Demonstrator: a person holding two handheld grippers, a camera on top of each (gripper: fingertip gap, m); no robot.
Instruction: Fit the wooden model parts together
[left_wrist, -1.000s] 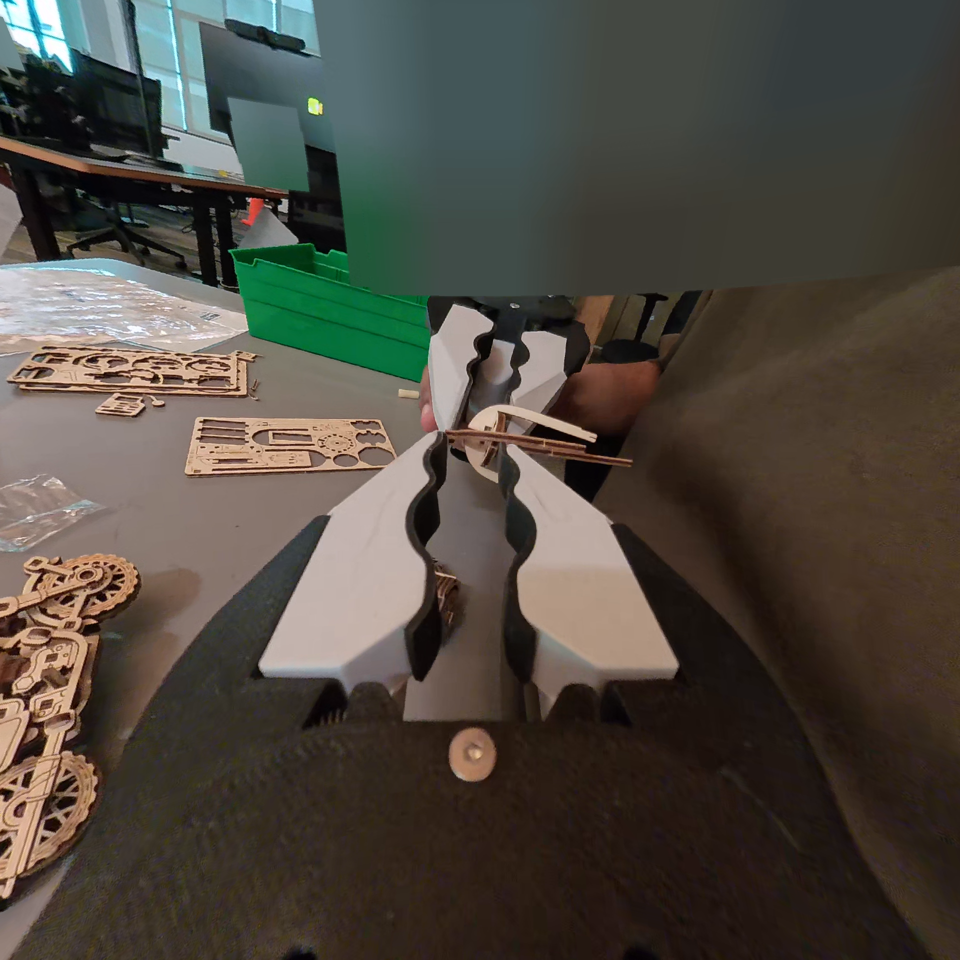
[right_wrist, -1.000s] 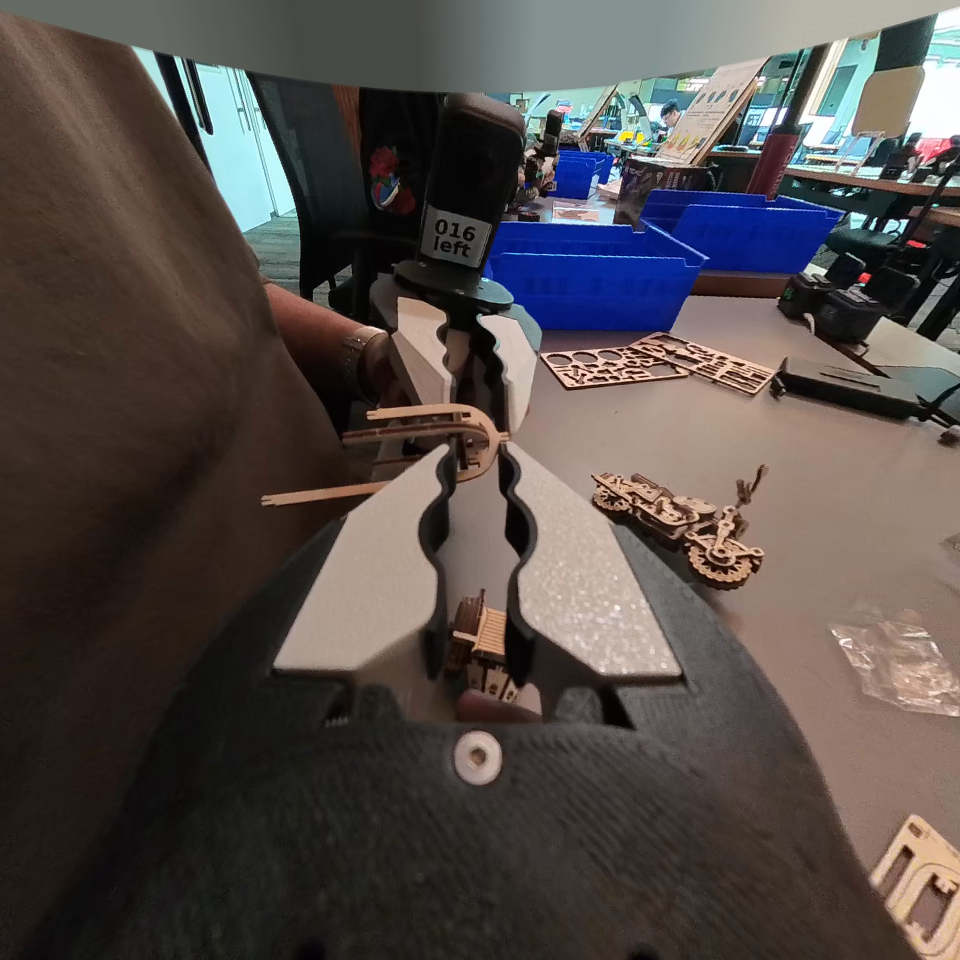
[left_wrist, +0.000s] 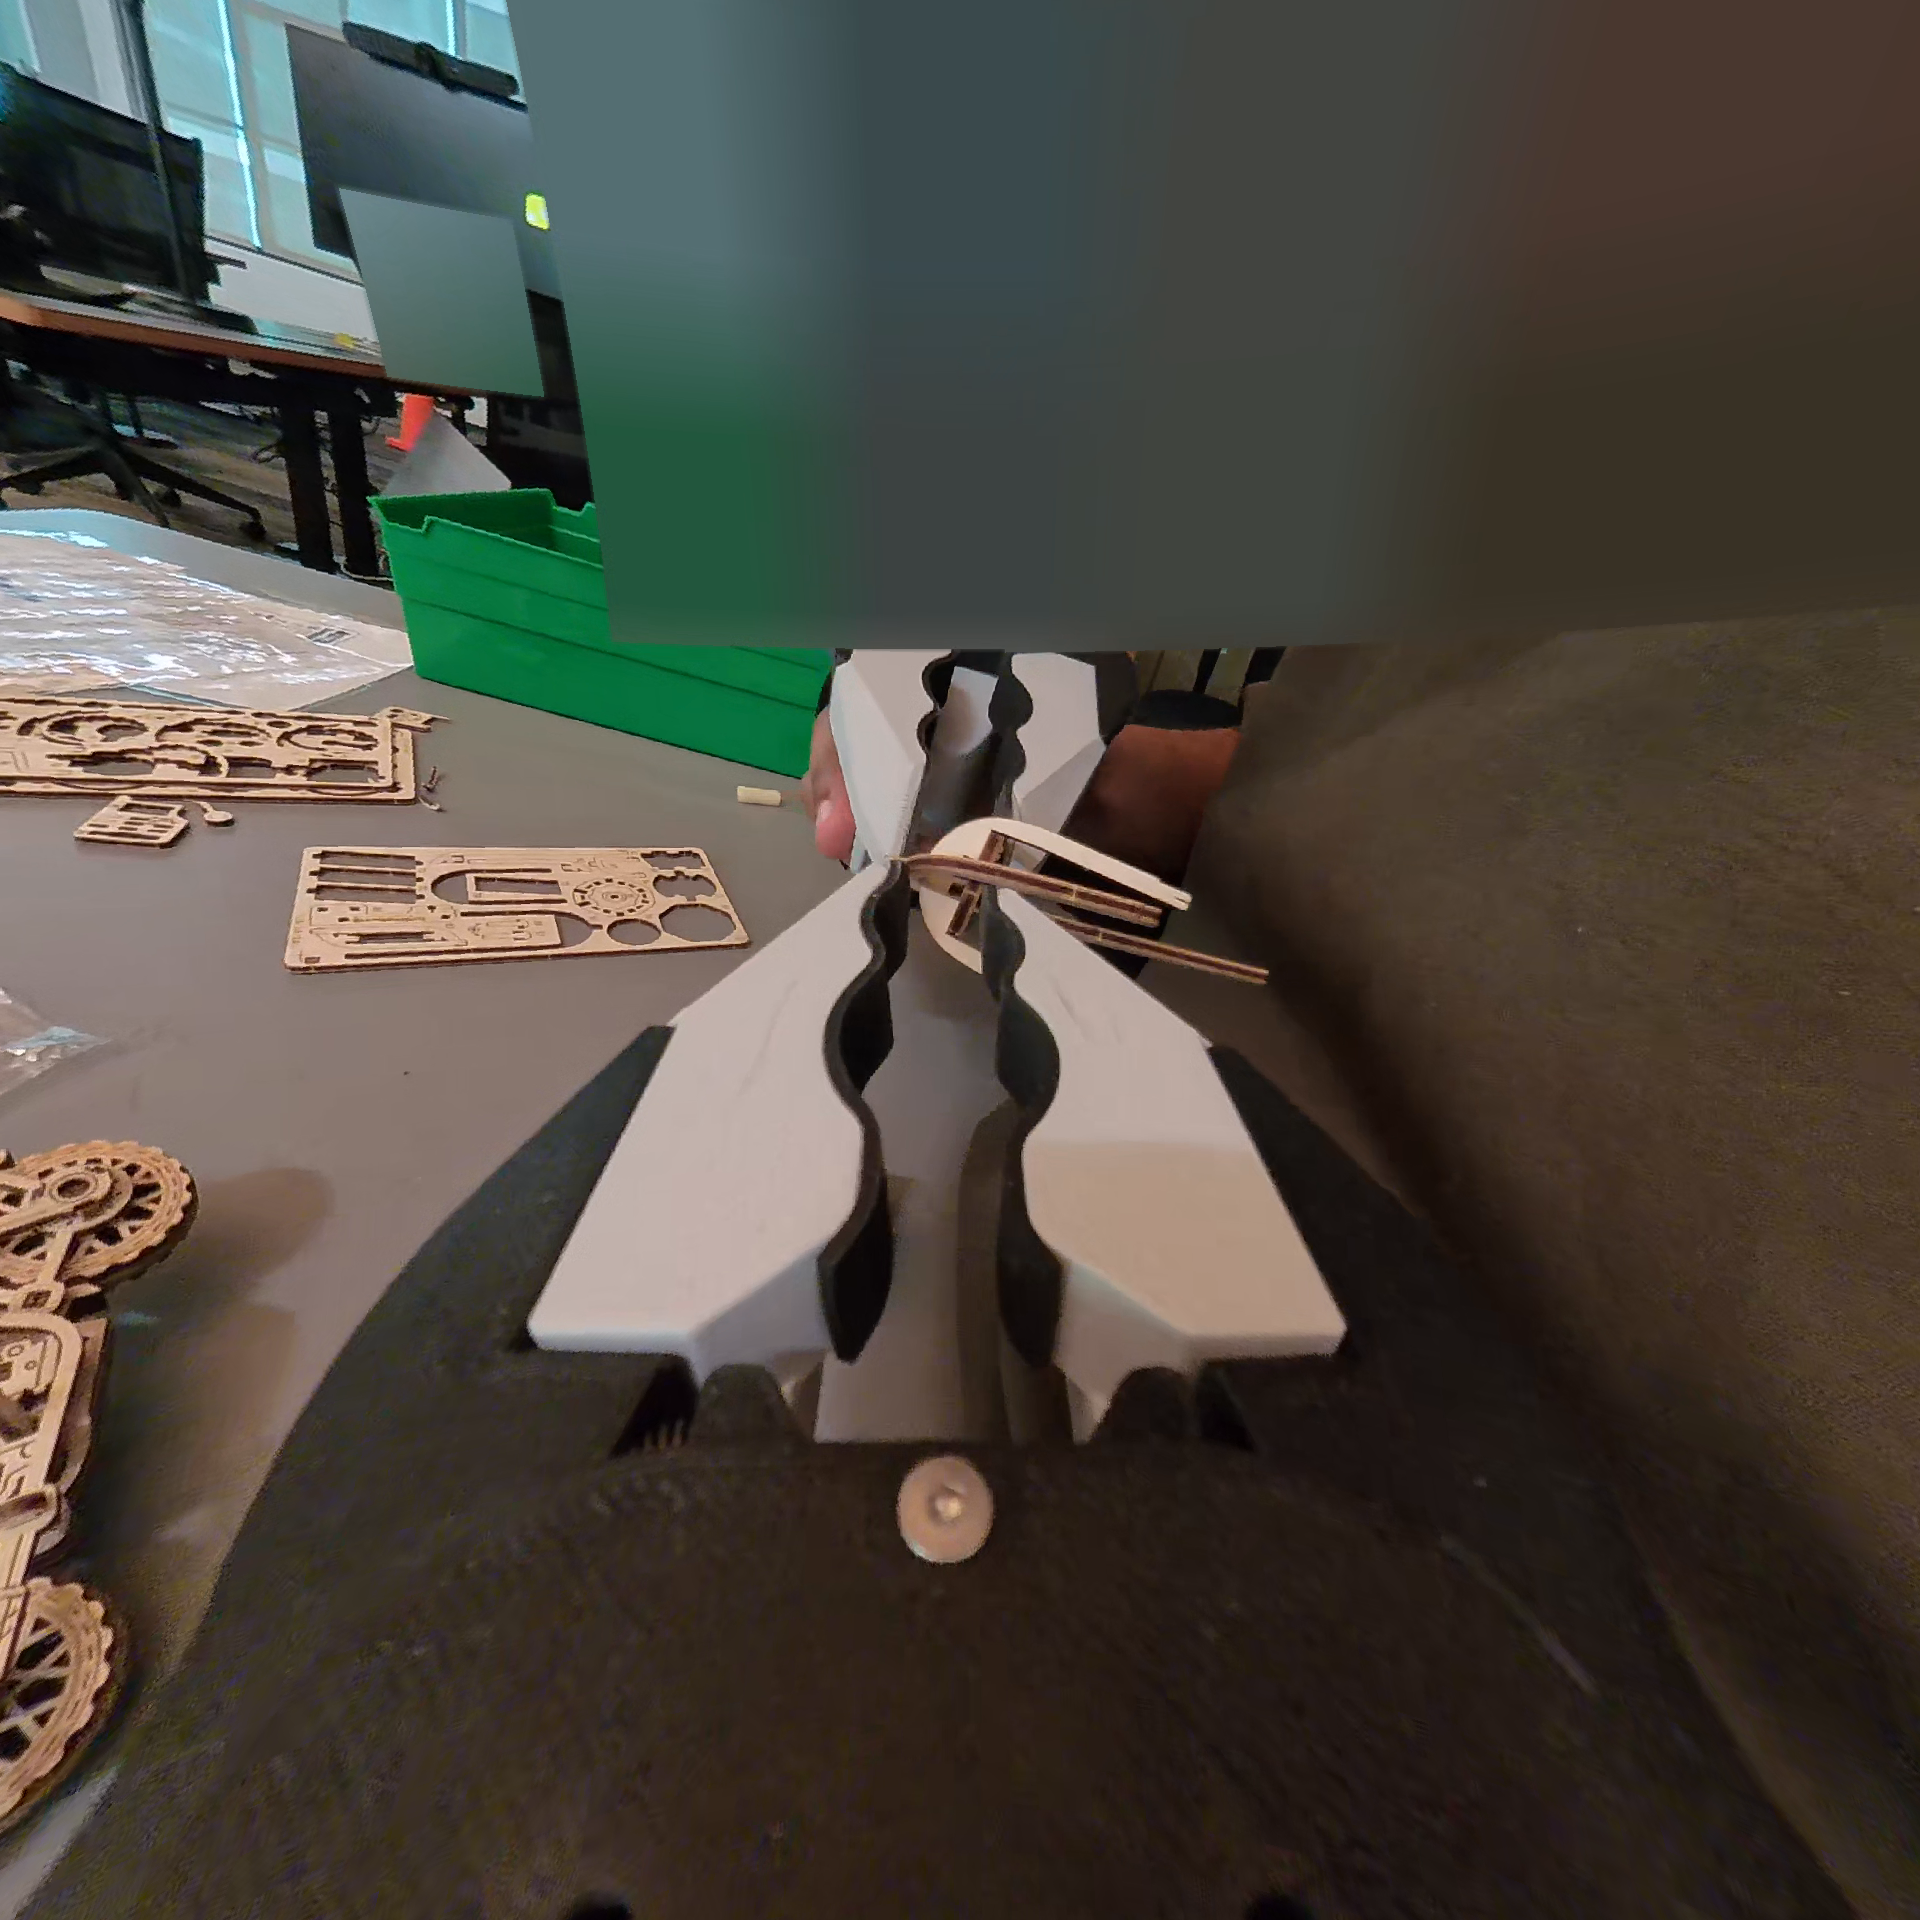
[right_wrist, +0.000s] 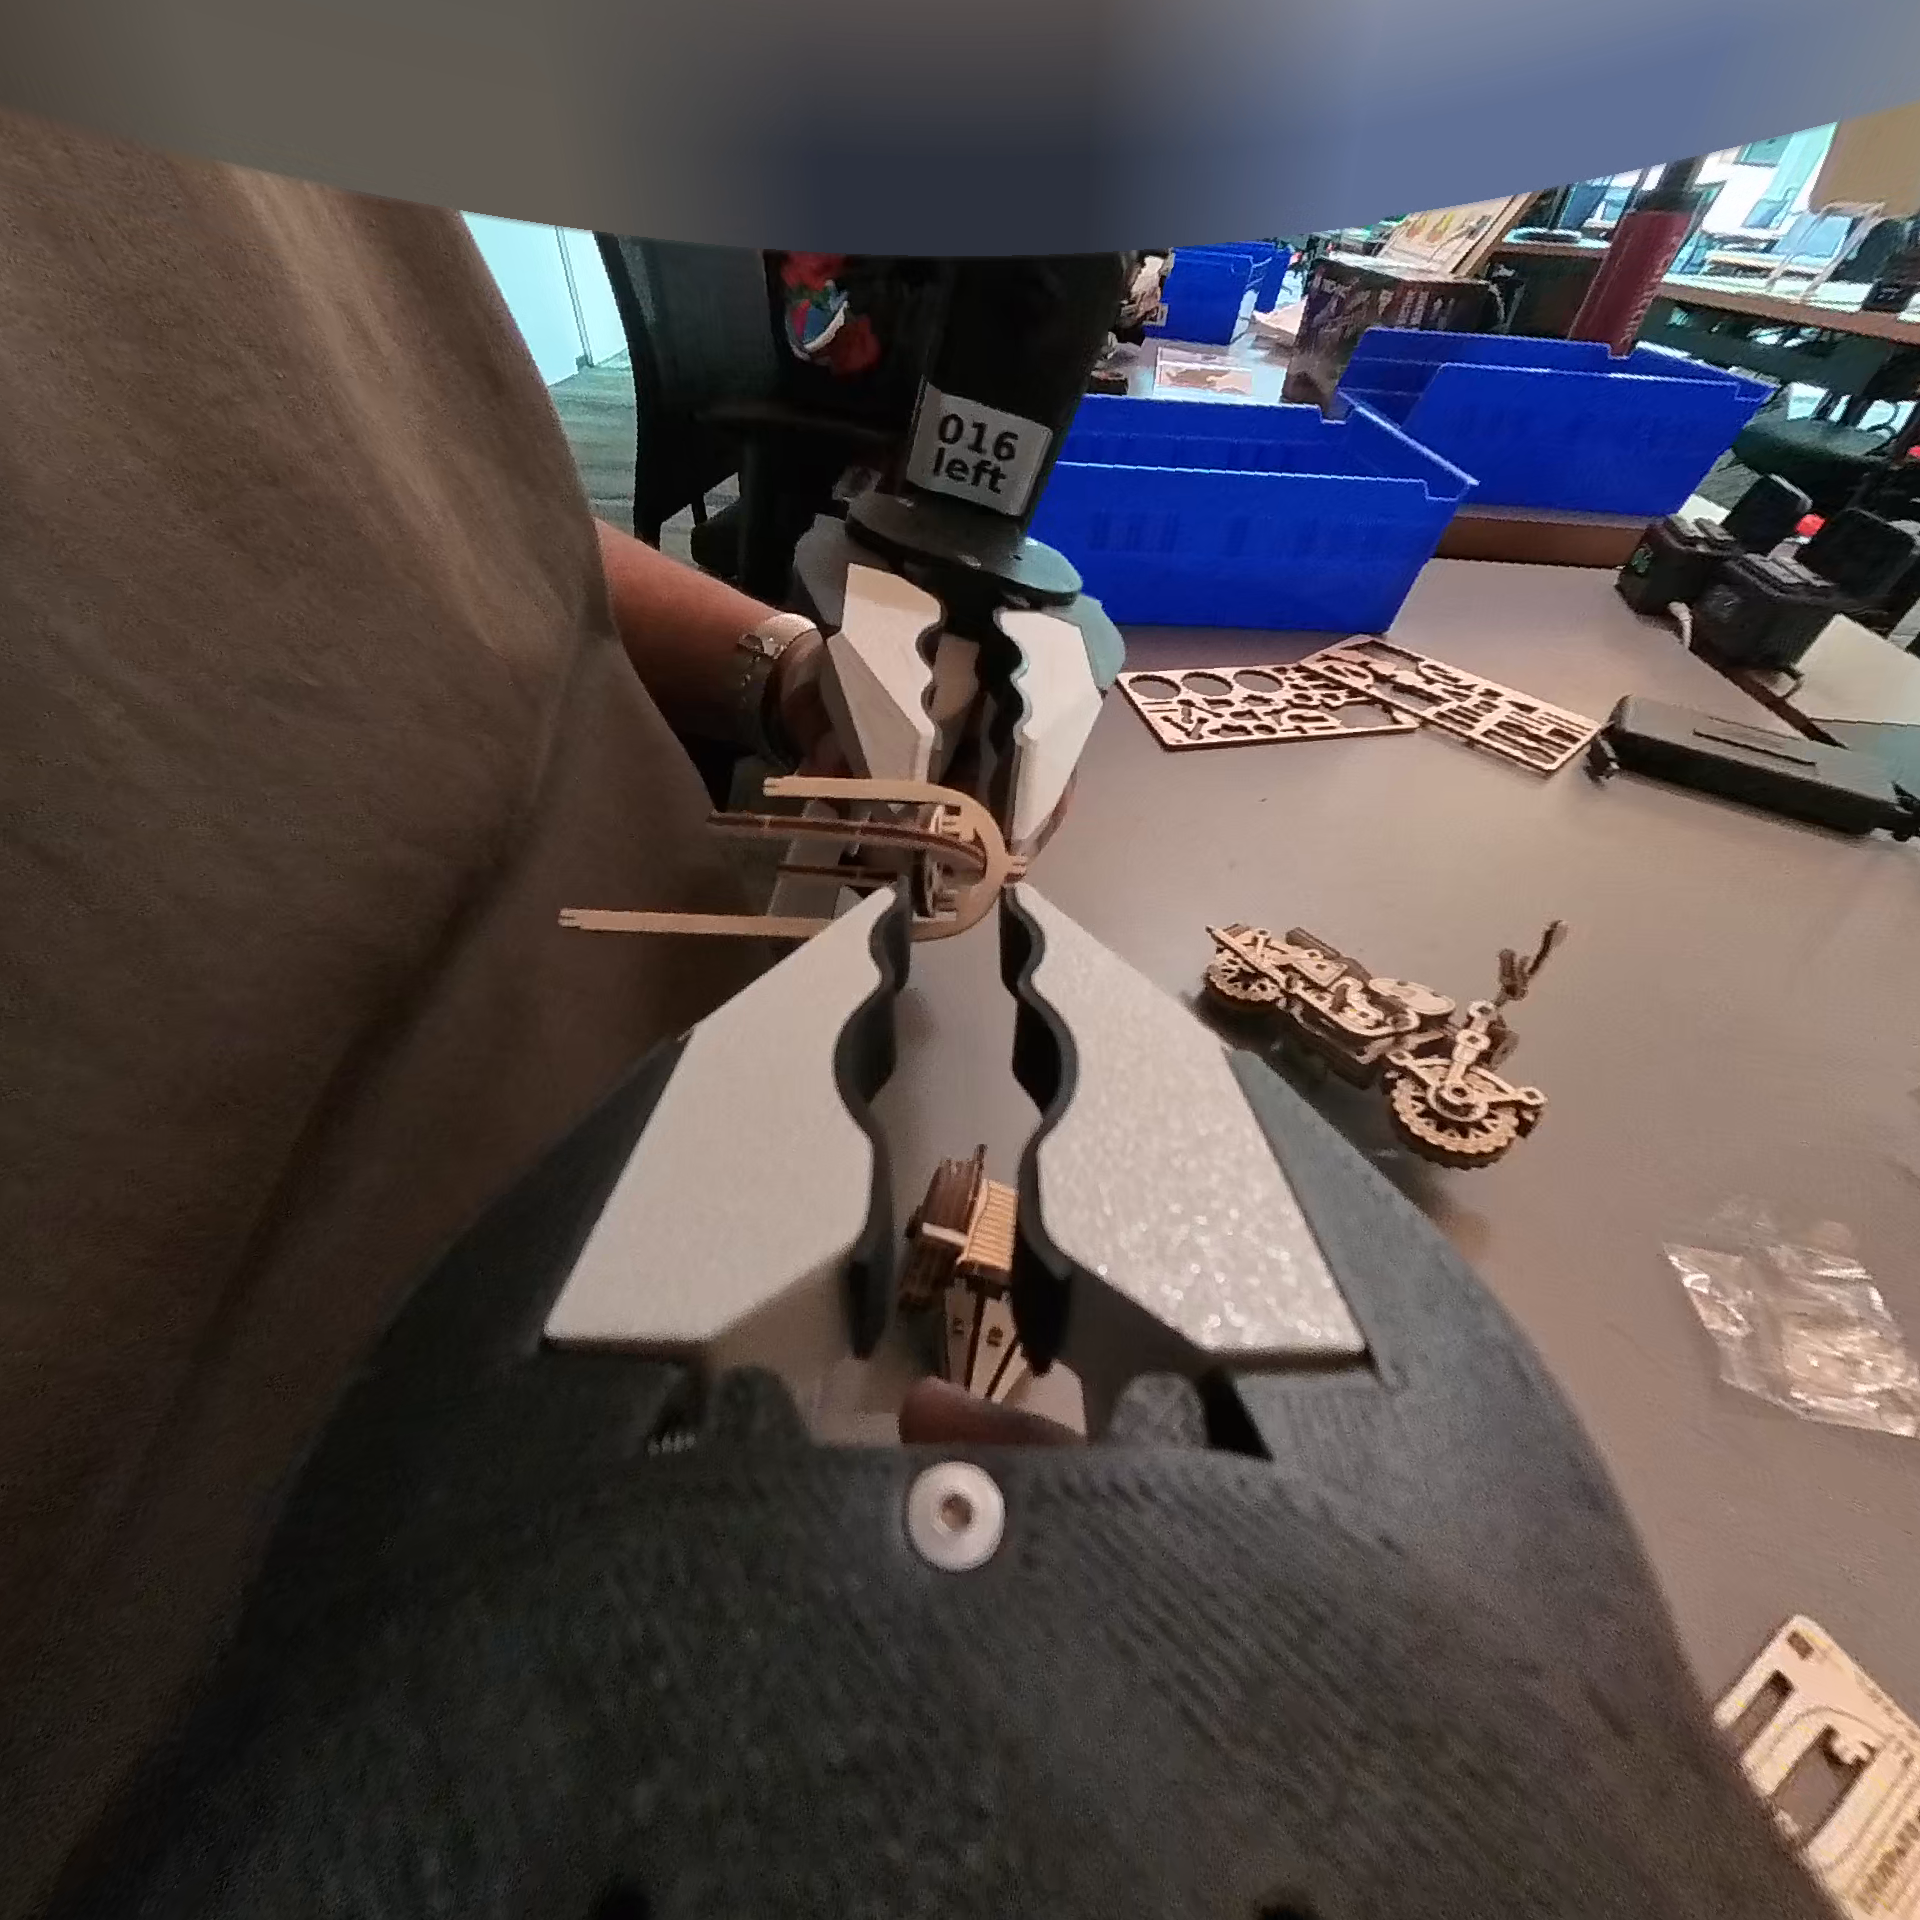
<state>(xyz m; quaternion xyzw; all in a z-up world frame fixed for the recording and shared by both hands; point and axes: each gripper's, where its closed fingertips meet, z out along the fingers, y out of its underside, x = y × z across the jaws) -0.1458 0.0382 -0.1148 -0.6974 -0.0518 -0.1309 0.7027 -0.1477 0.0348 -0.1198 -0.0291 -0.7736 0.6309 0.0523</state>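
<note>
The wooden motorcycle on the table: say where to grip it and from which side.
Judging by its pose, grip the wooden motorcycle across its solid mid-body, coming from above with the fingers either side. It stands upright on both wheels, and the spoked wheels and thin raised handlebar look fragile. Both grippers now appear shut on the curved wooden part.

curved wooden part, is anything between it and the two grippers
Nothing visible. The curved wooden part sits right between the tips of the left gripper and the right gripper, which meet at it from opposite sides.
</note>
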